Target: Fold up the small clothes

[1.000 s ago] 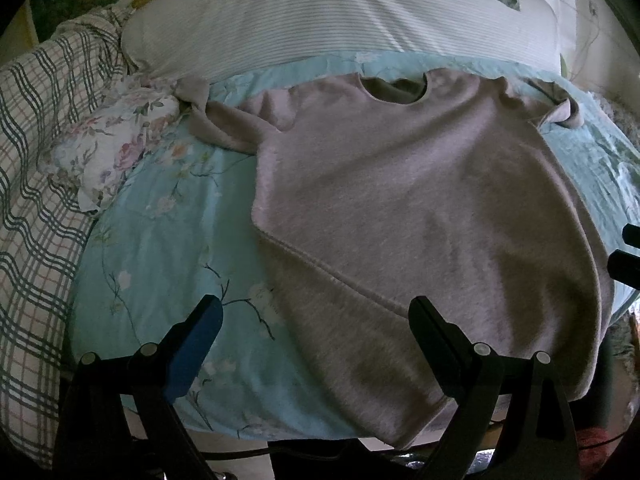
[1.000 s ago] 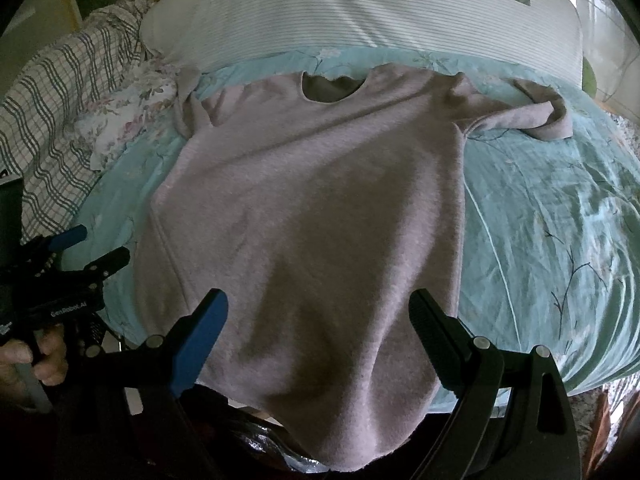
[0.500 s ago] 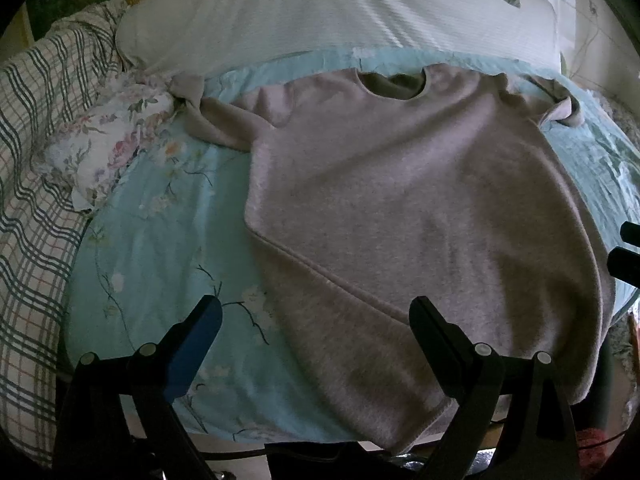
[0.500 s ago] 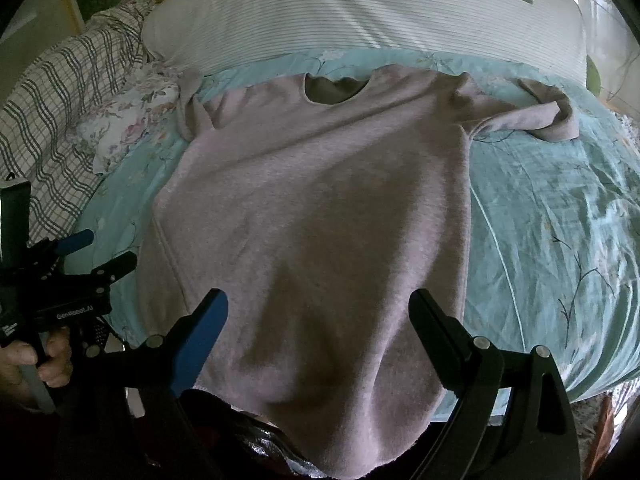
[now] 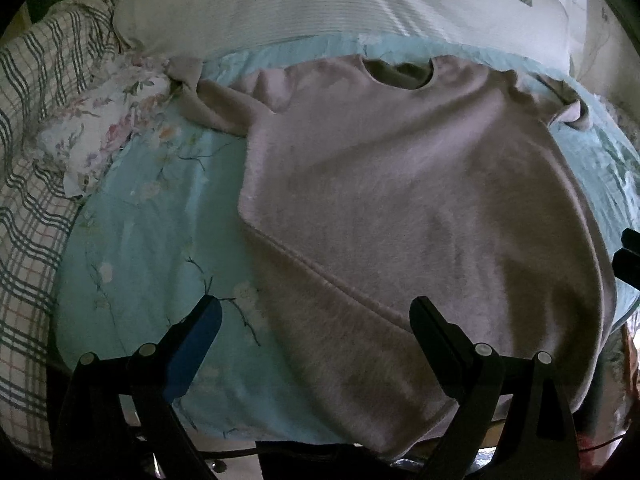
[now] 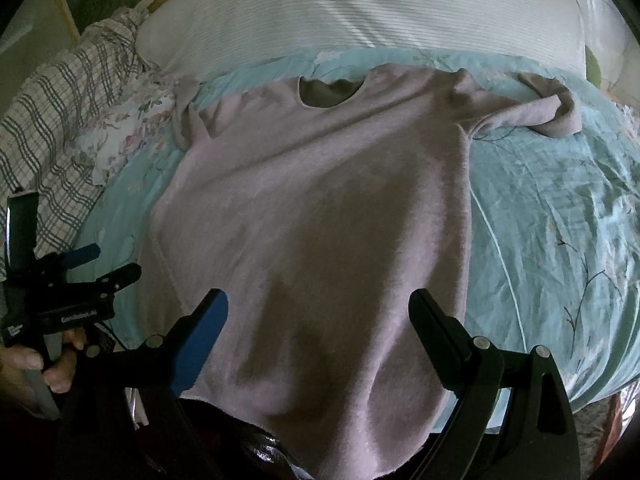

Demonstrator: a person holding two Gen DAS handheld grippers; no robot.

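The mauve-pink fleece long-sleeved top lies face up and spread flat on the bed, on the pale turquoise floral-print bedspread, neckline toward the white ribbed pillow and hem toward the near edge of the bed; the hem hangs over that edge in both views, so the lower part of the garment is unsupported. The left hand-held gripper is spread wide and holds nothing, positioned above the lower left portion of the top; the right hand-held gripper is likewise spread wide and empty above the lower middle of the body panel. No fold has been started. Probable faults from this state: a pinch taken on the overhanging hem may drag the whole garment toward the bed edge, since fleece slides readily on smooth bedding; a pinch that catches only the upper layer would separate front from back and produce a skewed fold; a pinch taken too deep may gather the bedspread with the garment. The right sleeve is curled back on itself, and the left sleeve runs toward the white floral-patterned cloth beside the green-and-white plaid blanket; folding the body before straightening these would trap bunched fabric inside the stack; the left cuff may also snag that adjacent cloth.
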